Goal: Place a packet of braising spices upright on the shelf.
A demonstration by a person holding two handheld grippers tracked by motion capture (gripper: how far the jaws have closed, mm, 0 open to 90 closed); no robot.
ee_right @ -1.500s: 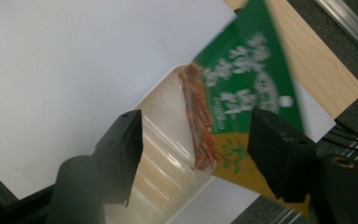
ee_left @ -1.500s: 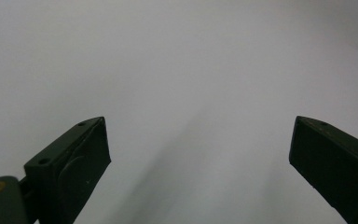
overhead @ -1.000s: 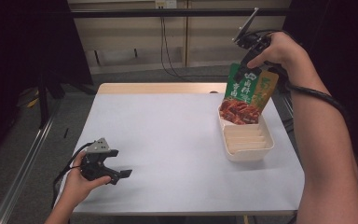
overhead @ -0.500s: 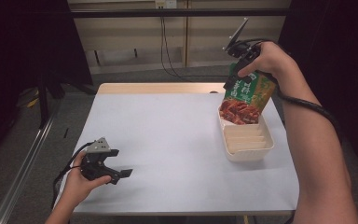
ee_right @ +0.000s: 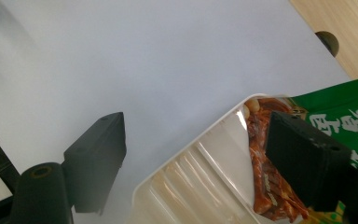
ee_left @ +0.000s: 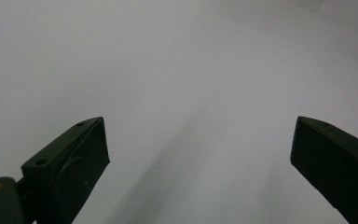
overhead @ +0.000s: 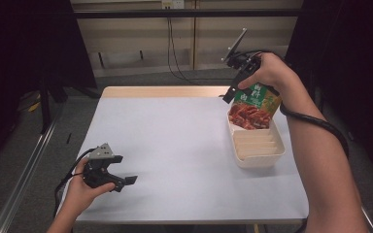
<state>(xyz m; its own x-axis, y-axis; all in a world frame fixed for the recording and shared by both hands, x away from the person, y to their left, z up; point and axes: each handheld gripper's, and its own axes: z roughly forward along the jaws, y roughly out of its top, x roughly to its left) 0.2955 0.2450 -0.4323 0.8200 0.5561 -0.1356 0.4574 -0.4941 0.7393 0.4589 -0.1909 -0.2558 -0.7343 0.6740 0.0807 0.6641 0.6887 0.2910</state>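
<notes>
Black plastic, my right gripper's [overhead: 229, 93] two jaws stood wide apart and had just been opening, with nothing pressed between them; bare table showed in the gap. My green snack packet printed with red meat [overhead: 254, 104] lay to one side of them: in the right gripper view [ee_right: 342, 121] it sat behind one jaw and outside the gap. It leaned at the far end of the white ridged plastic tray [overhead: 258, 151], its long axis sloping up toward my hand; whether it still touched my palm, I could not tell. My left gripper [overhead: 121, 180], jaws likewise open and empty, rested well apart on the pale grey table [overhead: 175, 145], so my right was far nearer.
</notes>
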